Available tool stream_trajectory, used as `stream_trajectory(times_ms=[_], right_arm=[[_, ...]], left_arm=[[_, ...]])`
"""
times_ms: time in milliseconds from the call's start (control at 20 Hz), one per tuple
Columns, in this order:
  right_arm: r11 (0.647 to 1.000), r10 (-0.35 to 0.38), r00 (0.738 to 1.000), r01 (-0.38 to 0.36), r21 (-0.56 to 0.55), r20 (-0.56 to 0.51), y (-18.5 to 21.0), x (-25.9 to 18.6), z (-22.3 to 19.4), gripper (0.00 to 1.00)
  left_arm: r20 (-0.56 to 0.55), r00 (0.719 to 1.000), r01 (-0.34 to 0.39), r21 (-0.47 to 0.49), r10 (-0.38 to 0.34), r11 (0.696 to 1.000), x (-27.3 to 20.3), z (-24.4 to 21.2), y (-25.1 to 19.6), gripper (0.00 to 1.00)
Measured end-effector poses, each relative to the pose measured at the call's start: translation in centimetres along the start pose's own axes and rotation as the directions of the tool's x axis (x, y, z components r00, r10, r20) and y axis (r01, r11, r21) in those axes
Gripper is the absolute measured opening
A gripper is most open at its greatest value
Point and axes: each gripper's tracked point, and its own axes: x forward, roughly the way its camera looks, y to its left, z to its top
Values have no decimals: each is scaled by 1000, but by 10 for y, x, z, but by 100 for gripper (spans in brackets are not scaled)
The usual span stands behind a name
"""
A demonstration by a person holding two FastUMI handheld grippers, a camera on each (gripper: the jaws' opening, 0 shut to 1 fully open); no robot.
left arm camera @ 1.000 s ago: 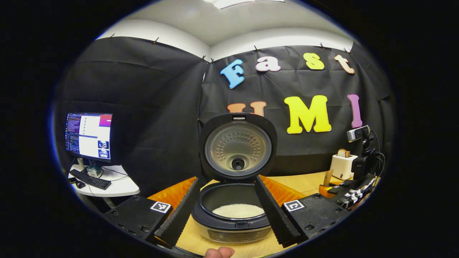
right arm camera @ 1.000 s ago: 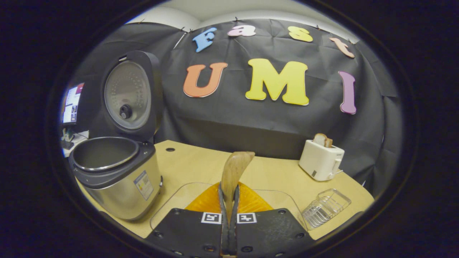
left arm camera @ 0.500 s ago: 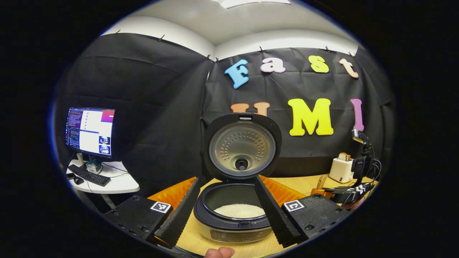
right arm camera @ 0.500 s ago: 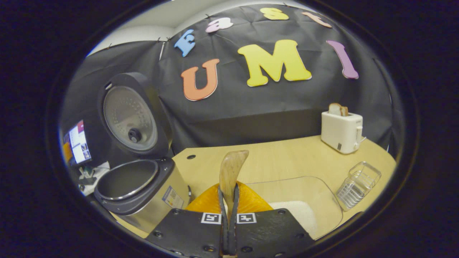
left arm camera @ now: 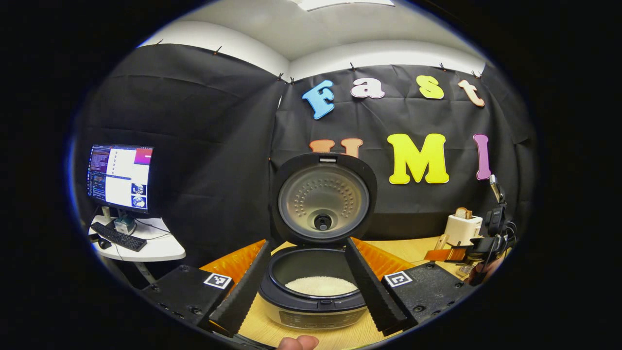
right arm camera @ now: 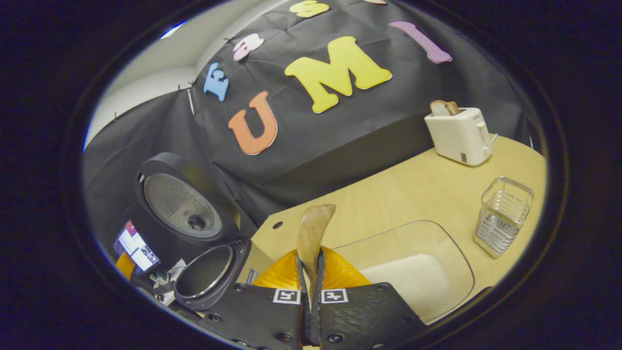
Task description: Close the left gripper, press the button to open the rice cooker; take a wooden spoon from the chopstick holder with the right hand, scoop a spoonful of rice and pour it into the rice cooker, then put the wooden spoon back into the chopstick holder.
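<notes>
The rice cooker [left arm camera: 316, 304] stands with its lid [left arm camera: 323, 197] raised and white rice [left arm camera: 313, 286] in the pot. My left gripper [left arm camera: 307, 242] is open, its fingers spread to either side of the pot's front. My right gripper [right arm camera: 309, 260] is shut on the handle of the wooden spoon [right arm camera: 313, 228], whose bowl points away and looks bare. Just beyond it lies a clear tray [right arm camera: 454, 255] holding rice [right arm camera: 410, 277]. The wire chopstick holder [right arm camera: 503, 216] stands to the right. The cooker [right arm camera: 206, 274] is low on the left. The right gripper [left arm camera: 478, 249] also shows at the far right with the spoon [left arm camera: 442, 241].
A white toaster [right arm camera: 459, 136] with bread stands at the back of the wooden table [right arm camera: 388, 204]. A monitor [left arm camera: 119, 177] and keyboard sit on a side desk [left arm camera: 155, 250] to the left. A person's fingertip [left arm camera: 297, 342] shows at the bottom edge.
The right gripper has rolled and swung right with the spoon, bringing the rice tray and the chopstick holder closer into its view. The left gripper has barely moved.
</notes>
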Motion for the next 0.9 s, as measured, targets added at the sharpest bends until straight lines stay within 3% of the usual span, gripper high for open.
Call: stream_trajectory(times_ms=[350,450,500,600,750,900], right_arm=[[981,20,999,-27,191,38,-34,-16,24,1],[966,16,999,-27,256,47,-47,-21,31,1],[955,18,999,-32,295,51,-53,-22,36,0],[936,18,998,-37,351,57,-61,-25,43,1],[940,-4,996,-26,339,88,-67,-31,57,0],[921,30,994,-69,383,106,-60,-34,71,1]], left_arm=[[-2,1000,0,17,0,1000,2,-1,-5,98],[-1,1000,-5,18,5,1000,1,-1,-4,93],[1,1000,-8,18,8,1000,1,0,-3,98],[4,1000,-15,16,15,1000,1,1,0,98],[8,999,-34,22,34,999,1,1,6,98],[7,999,-35,32,35,999,1,1,6,98]])
